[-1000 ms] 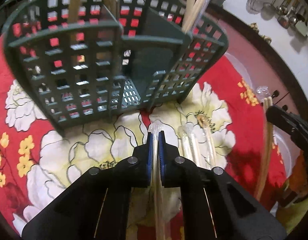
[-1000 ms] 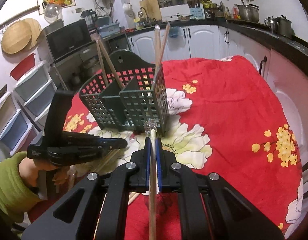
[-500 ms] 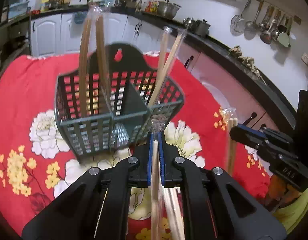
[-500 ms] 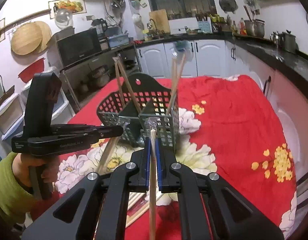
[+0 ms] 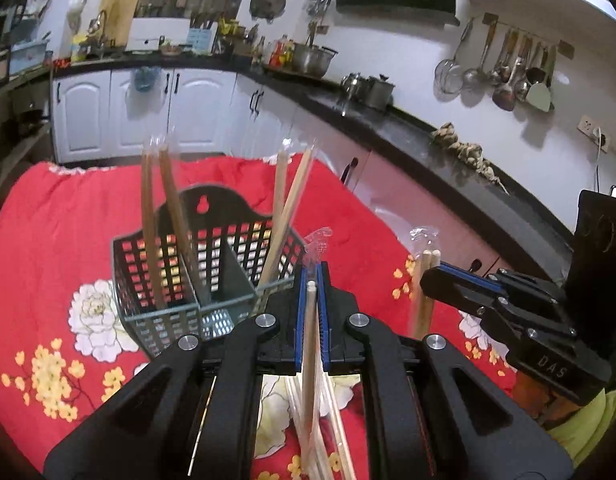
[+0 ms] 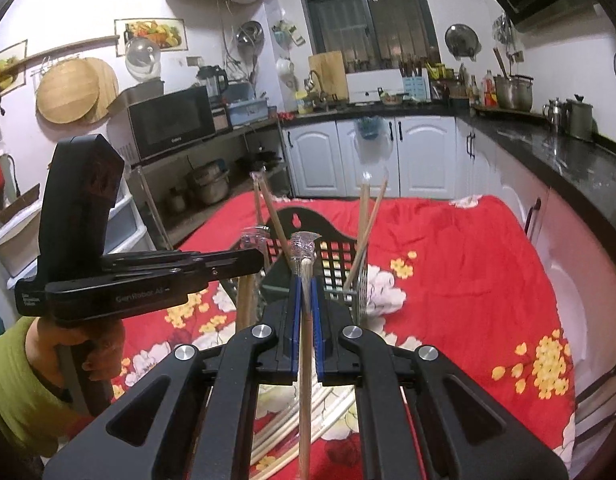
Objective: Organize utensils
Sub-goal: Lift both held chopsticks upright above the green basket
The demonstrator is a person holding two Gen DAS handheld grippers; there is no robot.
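Left wrist view: the left gripper (image 5: 312, 280) has its blue-padded jaws clamped on a wrapped pair of chopsticks (image 5: 309, 344), whose clear sleeve sticks out past the fingertips and whose lower length runs down toward the camera. Beyond the fingertips, on the red floral cloth (image 5: 47, 248), stands the dark green utensil basket (image 5: 179, 280), divided into two compartments. Its left compartment holds two darker wooden chopsticks (image 5: 151, 232) leaning upright; its right compartment holds two paler chopsticks (image 5: 285, 208) that cross near the top. To the right, the right gripper (image 5: 426, 276) reaches in from the edge, closed on its own wrapped chopstick pair (image 5: 424, 280), which hangs nearly upright just right of the basket. Under the left gripper, more loose wrapped chopsticks (image 5: 332, 432) lie on the cloth.

Right wrist view: the right gripper (image 6: 305, 280) is pinched tight on a wrapped chopstick pair (image 6: 305, 352), with the crinkled sleeve end standing above the fingertips. The basket (image 6: 344, 264) sits just beyond, its paler sticks (image 6: 366, 216) in the right compartment and darker ones (image 6: 273, 216) in the left. On the left, a hand (image 6: 95, 348) in a green sleeve (image 6: 11, 384) grips the left gripper (image 6: 257, 256), whose chopstick pair (image 6: 245, 296) hangs down beside the basket's near left side. Loose chopsticks (image 6: 283, 428) lie on the cloth (image 6: 448, 264) below.
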